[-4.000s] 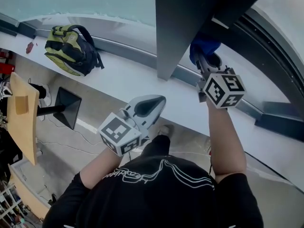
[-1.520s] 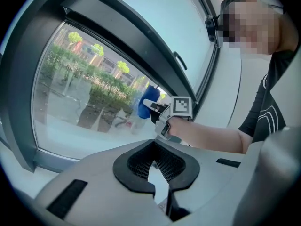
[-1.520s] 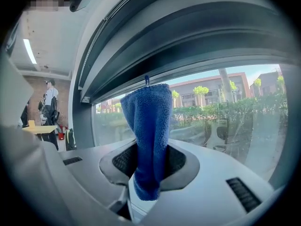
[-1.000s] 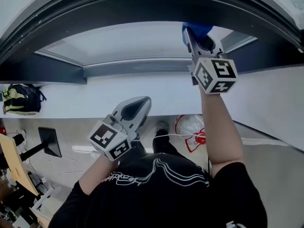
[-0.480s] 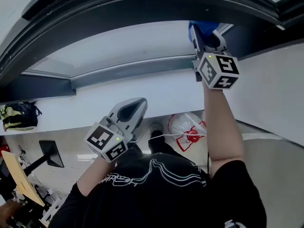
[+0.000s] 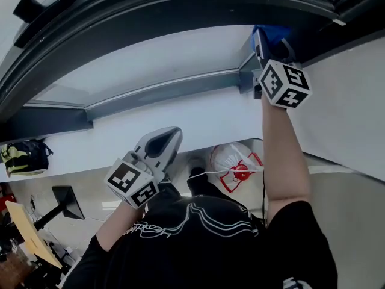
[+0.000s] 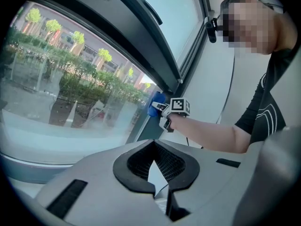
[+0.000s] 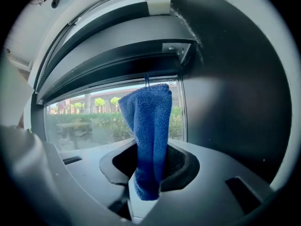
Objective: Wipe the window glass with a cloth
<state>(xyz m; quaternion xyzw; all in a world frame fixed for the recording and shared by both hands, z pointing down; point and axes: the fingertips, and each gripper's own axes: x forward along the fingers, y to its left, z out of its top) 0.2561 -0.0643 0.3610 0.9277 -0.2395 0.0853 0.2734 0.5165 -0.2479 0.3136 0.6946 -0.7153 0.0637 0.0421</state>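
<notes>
We've got the left gripper [image 6: 163, 139] low over the sill [image 6: 90, 138], well off the glass [image 6: 150, 56], with its jaws pressed together on nothing. We read it as parked: one cloth, one working arm, so it's out of the wipe path.

The right gripper [image 6: 269, 41] is up on a straight arm at the pane's right edge, by the dark frame [image 6: 180, 5]. Its jaws pinch the cloth [image 6: 272, 32] by the lower end, so the free end stands ahead as the pad. Our guess is an edge pass.

What each view adds:
- Head view: gives the layout only. The cloth is mostly behind the gripper, so there's no jaw read.
- Left gripper view: gives a side look, with the cloth [image 7: 155, 104] at the pane's corner.
- Right gripper view: shows the pinch itself. The cloth [image 8: 148, 121] is clamped between the pads, its top in front of the glass [image 8: 84, 117], with the frame [image 8: 225, 102] just to the right.

We can't confirm cloth-to-glass contact from any view.
</notes>
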